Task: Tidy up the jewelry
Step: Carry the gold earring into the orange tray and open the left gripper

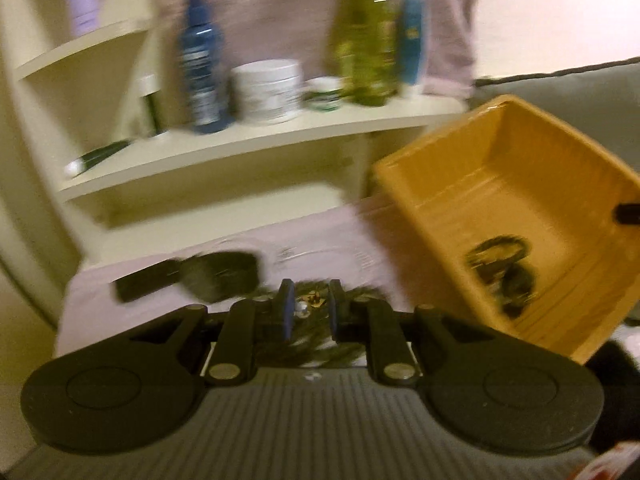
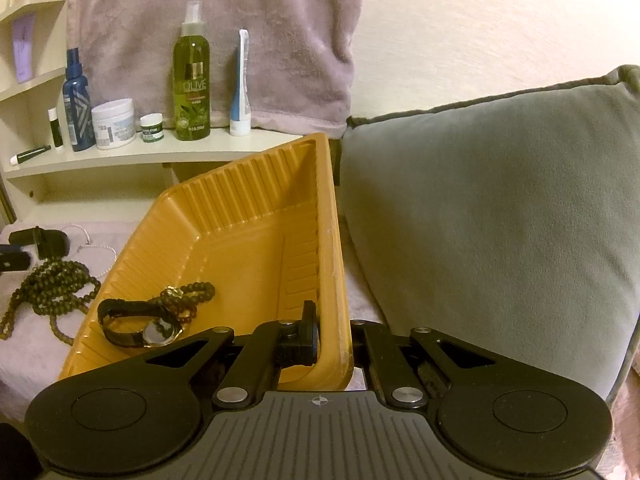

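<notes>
Right gripper [image 2: 334, 334]: clamped on the near right wall of the yellow tray [image 2: 256, 216], one finger inside the tray and the other outside it, holding the tray tilted with its far end raised.
Left gripper [image 1: 309, 312]: jaws narrowed with a small gap; something small, gold and silvery, shows between the blue pads [image 1: 286, 312]. The view is blurred, so I cannot tell whether the pads press on it.
Tray contents: a wristwatch [image 2: 140, 324] with a dark strap lies at the low near-left end; a dark bead bracelet [image 2: 188, 294] with a gold piece touches it on the far side.
Bead necklace [image 2: 52, 284]: long strand of dark beads heaped on the lilac cloth [image 2: 24, 344], just beside the tray's left wall.
Pearl strand [image 2: 94, 246]: pale, thin, on the cloth beyond the bead necklace, near the shelf.
Shelf [image 2: 152, 156]: cream, behind the cloth; carries a blue spray bottle [image 2: 76, 108], a white jar [image 2: 114, 124], a small green-labelled jar [image 2: 151, 123], an olive spray bottle [image 2: 192, 80] and a white-and-blue tube [image 2: 241, 88].
Cushion [image 2: 492, 208]: grey, to the right of the tray, touching or nearly touching its wall.
Towel [image 2: 224, 20]: mauve, hanging behind the bottles.
</notes>
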Motion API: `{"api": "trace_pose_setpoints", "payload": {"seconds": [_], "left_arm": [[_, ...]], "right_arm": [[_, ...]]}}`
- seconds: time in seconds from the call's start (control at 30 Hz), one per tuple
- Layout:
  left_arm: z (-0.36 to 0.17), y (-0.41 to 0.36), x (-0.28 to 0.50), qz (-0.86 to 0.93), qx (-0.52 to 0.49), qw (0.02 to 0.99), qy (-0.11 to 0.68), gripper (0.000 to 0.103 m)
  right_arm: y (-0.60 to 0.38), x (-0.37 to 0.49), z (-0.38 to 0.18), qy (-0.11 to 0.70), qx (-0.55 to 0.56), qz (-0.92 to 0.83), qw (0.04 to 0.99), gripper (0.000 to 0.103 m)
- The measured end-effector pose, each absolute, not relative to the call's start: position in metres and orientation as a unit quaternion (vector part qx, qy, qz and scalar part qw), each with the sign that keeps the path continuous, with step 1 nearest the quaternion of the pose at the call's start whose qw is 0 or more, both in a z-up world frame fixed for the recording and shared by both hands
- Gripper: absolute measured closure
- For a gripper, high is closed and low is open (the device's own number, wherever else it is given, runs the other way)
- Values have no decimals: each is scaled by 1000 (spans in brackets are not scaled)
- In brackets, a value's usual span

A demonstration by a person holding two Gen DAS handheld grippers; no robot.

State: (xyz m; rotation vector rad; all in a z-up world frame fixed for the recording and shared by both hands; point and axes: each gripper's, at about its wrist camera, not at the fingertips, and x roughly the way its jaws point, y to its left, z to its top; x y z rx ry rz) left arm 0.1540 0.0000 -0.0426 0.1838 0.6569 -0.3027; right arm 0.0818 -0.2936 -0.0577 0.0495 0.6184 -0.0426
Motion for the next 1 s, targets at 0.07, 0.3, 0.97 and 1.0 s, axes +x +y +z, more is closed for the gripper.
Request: {"api": "trace_pose_setpoints", "payload": {"seconds": [0.07, 0.3, 0.97, 1.0], "left_arm": [[-41, -18, 155, -166, 94, 929, 317, 88], [-35, -69, 158, -217, 99, 921, 308, 88], [-42, -114, 160, -281, 93, 901, 318, 87], [-43, -115, 160, -282, 92, 900, 318, 87]], "right_arm": [[-294, 82, -57, 304, 26, -21, 952, 99], [-295, 83, -56, 302, 31, -19, 953, 99], [-298, 84, -58, 304, 39, -18, 952, 99], [-298, 84, -58, 304, 39, -18, 952, 99]]}}
